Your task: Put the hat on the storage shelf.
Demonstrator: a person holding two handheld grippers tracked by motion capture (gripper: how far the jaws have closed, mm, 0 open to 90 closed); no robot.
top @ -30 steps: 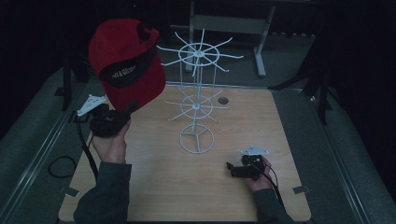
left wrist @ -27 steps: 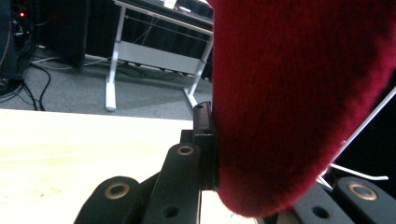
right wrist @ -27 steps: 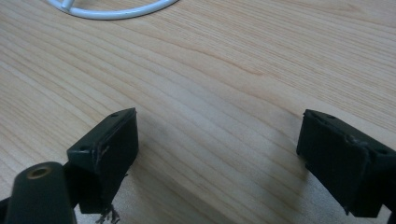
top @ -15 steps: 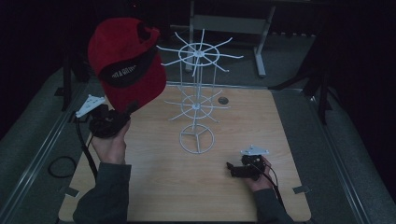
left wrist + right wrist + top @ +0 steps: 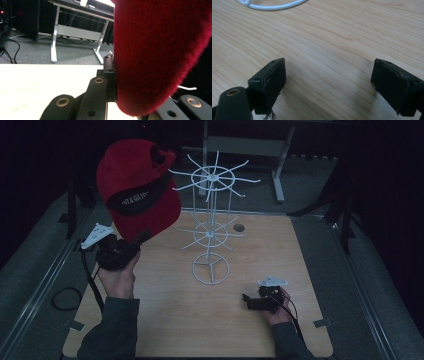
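A red cap [image 5: 135, 190] with a black band hangs in the air at the left, level with the top ring of the white wire rack [image 5: 211, 220]. My left gripper [image 5: 131, 245] is shut on the cap's lower edge, and the red fabric [image 5: 160, 55] is pinched against the black jaw in the left gripper view. Close to the wooden table [image 5: 165, 320] at the front right, my right gripper [image 5: 246, 300] is open, with bare wood between its jaws [image 5: 328, 82]. The rack's round base [image 5: 272, 5] lies just ahead of it.
The rack stands mid-table with two tiers of thin spokes reaching outward. A small dark hole [image 5: 238, 227] sits in the table behind it. A grey desk frame [image 5: 245, 145] stands beyond the far edge. Cables trail off the table's left side.
The cap and my left gripper have shifted only slightly. My right gripper has stayed in place on the table.
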